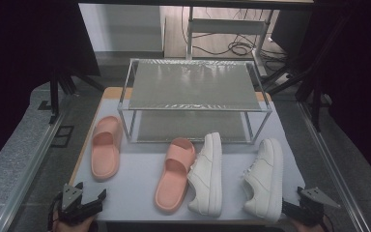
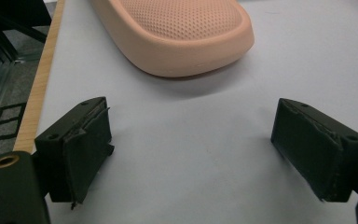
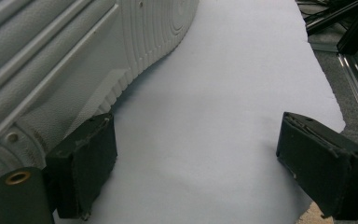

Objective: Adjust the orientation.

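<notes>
Two pink slides lie on the pale table mat (image 1: 135, 193): one at the left (image 1: 105, 147), one in the middle (image 1: 175, 174). Two white sneakers lie to their right, one (image 1: 207, 174) beside the middle slide and one (image 1: 264, 179) further right. My left gripper (image 1: 91, 192) rests at the front left corner, open and holding nothing. In the left gripper view its jaws (image 2: 191, 135) stand wide apart, with the left slide's heel (image 2: 182, 32) just ahead. My right gripper (image 1: 290, 208) is open at the front right; in its own view (image 3: 196, 144) the right sneaker's ribbed sole (image 3: 74, 60) lies close beside the left jaw.
A two-tier metal-framed rack (image 1: 193, 84) with bare shelves stands at the back of the table. The table's wooden edge (image 2: 37, 88) runs along the left. Aluminium rails (image 1: 24, 169) flank both sides, and cables lie on the floor beyond the rack.
</notes>
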Motion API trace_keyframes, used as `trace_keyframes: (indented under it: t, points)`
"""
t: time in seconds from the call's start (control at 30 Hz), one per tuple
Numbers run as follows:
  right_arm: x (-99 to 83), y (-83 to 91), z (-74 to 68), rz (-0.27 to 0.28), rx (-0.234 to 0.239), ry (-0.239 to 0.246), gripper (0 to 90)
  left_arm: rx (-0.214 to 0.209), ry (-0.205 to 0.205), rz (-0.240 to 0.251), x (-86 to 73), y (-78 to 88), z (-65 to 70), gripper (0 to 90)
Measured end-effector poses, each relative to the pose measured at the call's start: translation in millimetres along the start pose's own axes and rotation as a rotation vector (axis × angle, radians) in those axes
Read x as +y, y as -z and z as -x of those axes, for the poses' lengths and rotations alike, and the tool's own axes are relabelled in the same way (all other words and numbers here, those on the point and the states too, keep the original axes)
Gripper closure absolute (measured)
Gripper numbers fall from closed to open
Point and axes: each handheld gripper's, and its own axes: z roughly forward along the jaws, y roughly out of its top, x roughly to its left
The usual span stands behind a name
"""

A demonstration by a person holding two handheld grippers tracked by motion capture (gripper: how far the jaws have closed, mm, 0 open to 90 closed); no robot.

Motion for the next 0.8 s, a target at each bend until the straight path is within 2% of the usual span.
trace_keyframes:
  t: [0.33,0.8]
  points:
    - [-1.7,0.7,1.2,0.01,0.012,0.003,11.9,0.004,0.006,-0.004,0.3,0.1,0.9,12.1]
    - [-3.2,0.4,0.3,0.022,0.005,0.003,11.7,0.007,0.011,-0.013,1.5,0.3,1.3,12.6]
